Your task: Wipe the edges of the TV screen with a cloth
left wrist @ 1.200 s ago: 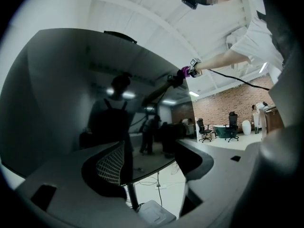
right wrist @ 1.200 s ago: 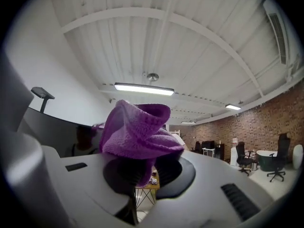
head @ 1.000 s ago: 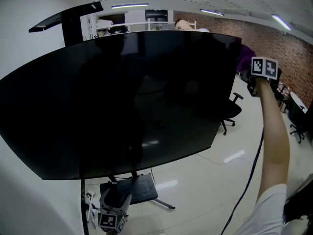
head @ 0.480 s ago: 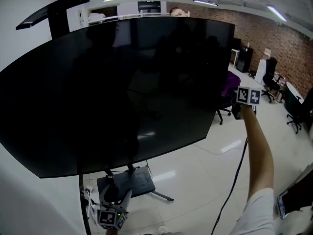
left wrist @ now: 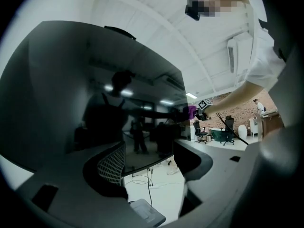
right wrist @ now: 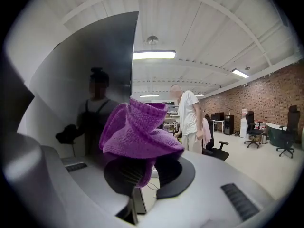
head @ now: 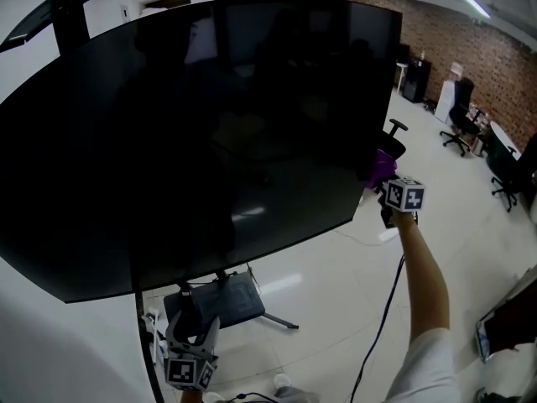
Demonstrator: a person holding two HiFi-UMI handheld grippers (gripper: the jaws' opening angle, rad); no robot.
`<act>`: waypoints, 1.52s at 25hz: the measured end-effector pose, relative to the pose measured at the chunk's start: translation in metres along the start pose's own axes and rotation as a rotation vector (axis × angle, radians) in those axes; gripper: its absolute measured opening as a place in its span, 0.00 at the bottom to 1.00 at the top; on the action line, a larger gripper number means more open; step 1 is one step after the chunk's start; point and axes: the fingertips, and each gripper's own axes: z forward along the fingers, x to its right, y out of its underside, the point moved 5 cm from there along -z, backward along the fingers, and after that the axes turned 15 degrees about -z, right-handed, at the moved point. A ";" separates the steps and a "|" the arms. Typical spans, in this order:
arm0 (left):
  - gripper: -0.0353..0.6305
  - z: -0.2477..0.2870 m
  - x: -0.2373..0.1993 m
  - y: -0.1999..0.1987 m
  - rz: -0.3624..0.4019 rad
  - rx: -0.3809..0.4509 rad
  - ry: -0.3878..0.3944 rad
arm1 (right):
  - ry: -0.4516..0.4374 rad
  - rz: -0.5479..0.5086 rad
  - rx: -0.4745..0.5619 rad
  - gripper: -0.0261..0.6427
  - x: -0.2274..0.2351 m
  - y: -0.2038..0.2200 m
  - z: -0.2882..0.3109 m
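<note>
Right tool (right wrist: 145,172): clamped on purple knitted cloth (right wrist: 137,132), at right edge of TV screen (head: 210,124)
Left tool (left wrist: 147,167): jaws apart, empty

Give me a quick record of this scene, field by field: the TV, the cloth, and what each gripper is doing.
TV screen: large, dark, on a floor stand
cloth: purple, bunched, at the screen's right edge, low down
right gripper: jaws shut on the cloth, arm stretched out
left gripper: jaws apart, nothing between them, held low below the screen
contact: cannot tell whether the cloth touches the edge
</note>
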 end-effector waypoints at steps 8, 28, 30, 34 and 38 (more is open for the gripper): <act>0.49 0.008 0.013 -0.006 -0.043 -0.012 0.067 | 0.005 0.087 -0.244 0.12 -0.032 0.148 0.028; 0.49 0.036 0.046 0.045 -0.121 -0.122 0.230 | -0.187 0.167 -0.294 0.12 -0.176 0.243 0.051; 0.49 0.030 0.040 0.046 -0.132 -0.109 0.216 | -0.237 0.135 -0.293 0.12 -0.213 0.235 0.055; 0.49 0.011 0.011 0.053 -0.103 -0.072 0.173 | -0.334 0.087 -0.294 0.12 -0.287 0.222 0.057; 0.49 -0.017 -0.020 0.049 -0.086 -0.053 0.122 | -0.425 0.051 -0.286 0.12 -0.361 0.209 0.062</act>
